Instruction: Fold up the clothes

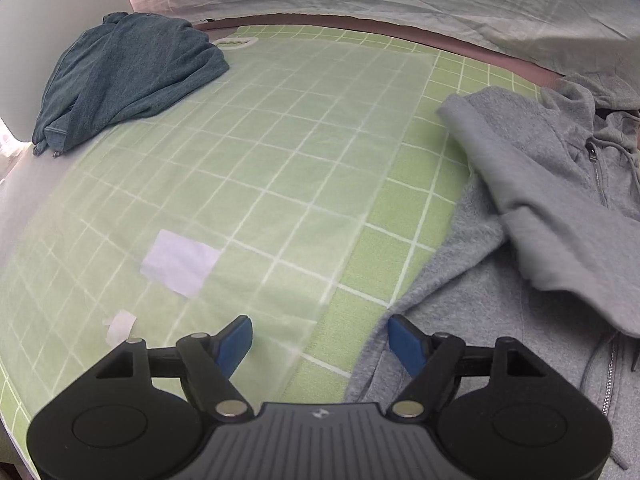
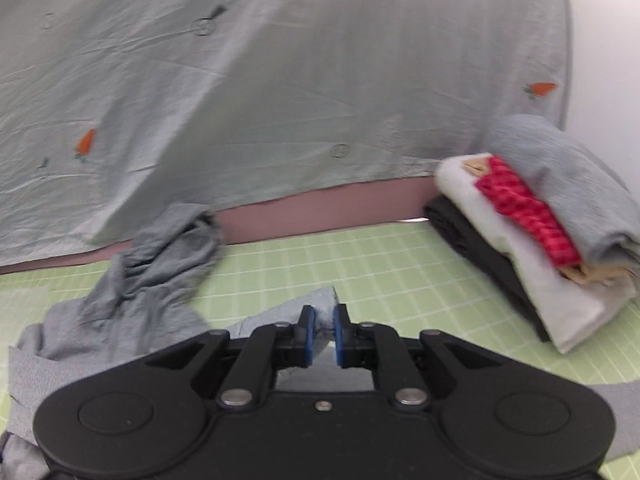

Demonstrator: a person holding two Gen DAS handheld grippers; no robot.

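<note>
Sheeting in pale grey-green [image 2: 248,80], embroidered with small orange carrots, is hung across the back of both views. Below it, a green checked cloth [image 1: 404,184] is spread over the surface, and part of that cloth is covered by a translucent sheet [image 1: 256,152] bearing a white label [image 1: 180,262]. A grey zip hoodie [image 1: 532,184] is laid out at the right of the left wrist view, one sleeve folded across its front; in the right wrist view its hood [image 2: 160,256] is seen bunched near the back edge. A stack of folded clothes [image 2: 540,232] in black, white, red check and grey is set at the far right of the surface. A dark teal garment [image 1: 128,76] is heaped at the far left corner, well apart from the hoodie. The left gripper [image 1: 322,344] is held low over the hoodie's left hem, its blue fingers [image 1: 236,344] spread wide apart with nothing between them. The right gripper [image 2: 322,334] is clamped on a raised fold of the hoodie's grey fabric, its fingers [image 2: 307,334] drawn close together on it.
</note>
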